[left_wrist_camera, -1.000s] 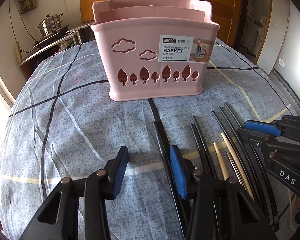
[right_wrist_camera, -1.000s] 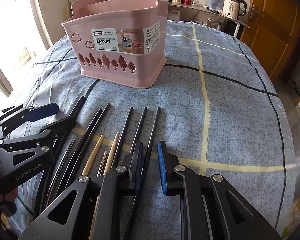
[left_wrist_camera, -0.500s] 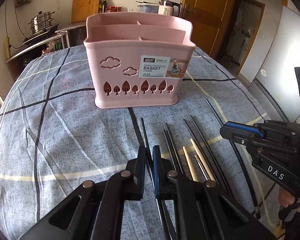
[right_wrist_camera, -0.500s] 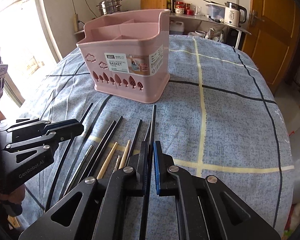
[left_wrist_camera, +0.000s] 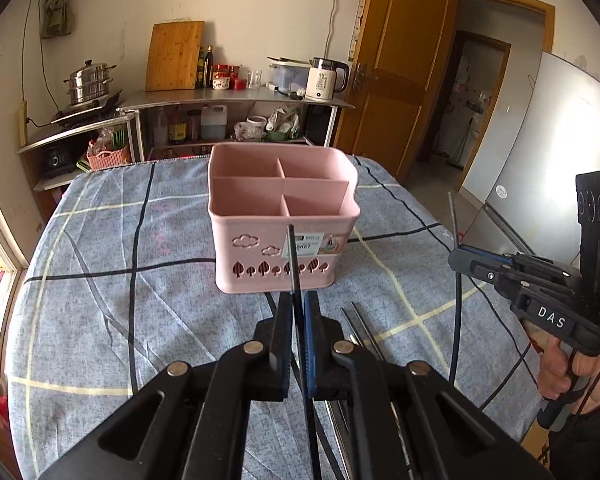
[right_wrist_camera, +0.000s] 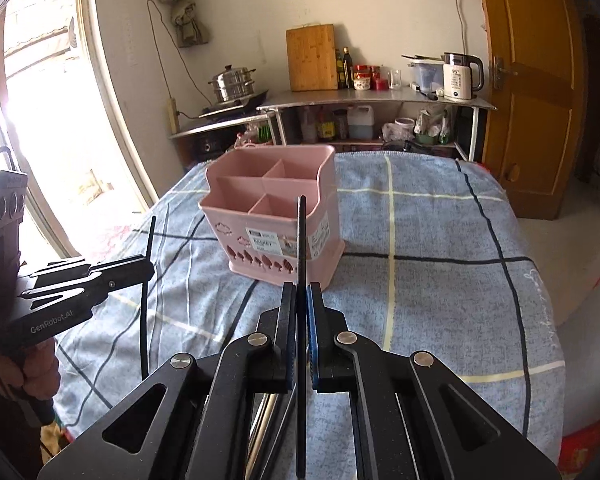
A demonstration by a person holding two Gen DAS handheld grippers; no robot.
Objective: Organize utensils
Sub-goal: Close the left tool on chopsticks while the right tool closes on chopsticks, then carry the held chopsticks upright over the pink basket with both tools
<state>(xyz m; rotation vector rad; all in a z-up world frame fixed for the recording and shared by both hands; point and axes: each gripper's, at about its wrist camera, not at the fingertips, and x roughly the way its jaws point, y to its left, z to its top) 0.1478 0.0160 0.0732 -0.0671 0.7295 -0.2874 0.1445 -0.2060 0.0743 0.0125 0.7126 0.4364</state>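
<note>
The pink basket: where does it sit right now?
The pink basket stands on the blue checked tablecloth, centre in both wrist views, beyond the black chopsticks clamped in each gripper, in front of the steel kitchen shelf.

Pink basket (left_wrist_camera: 283, 216) with cloud and tree cutouts on a blue-grey cloth (left_wrist_camera: 100, 292) lined black and cream.

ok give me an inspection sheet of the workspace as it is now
surface: table under a blue checked cloth.
job's things: pink basket with four compartments, all empty; spare chopsticks lie on the cloth.
clutter: nothing seen on the cloth.
grippers: left claw shut on a black chopstick; right claw shut on another black chopstick; both chopsticks off the cloth.
cables: black cable hangs by the right hand.
surroundings: steel shelf with kettle, cutting board, steamer pot; wooden door.
</note>
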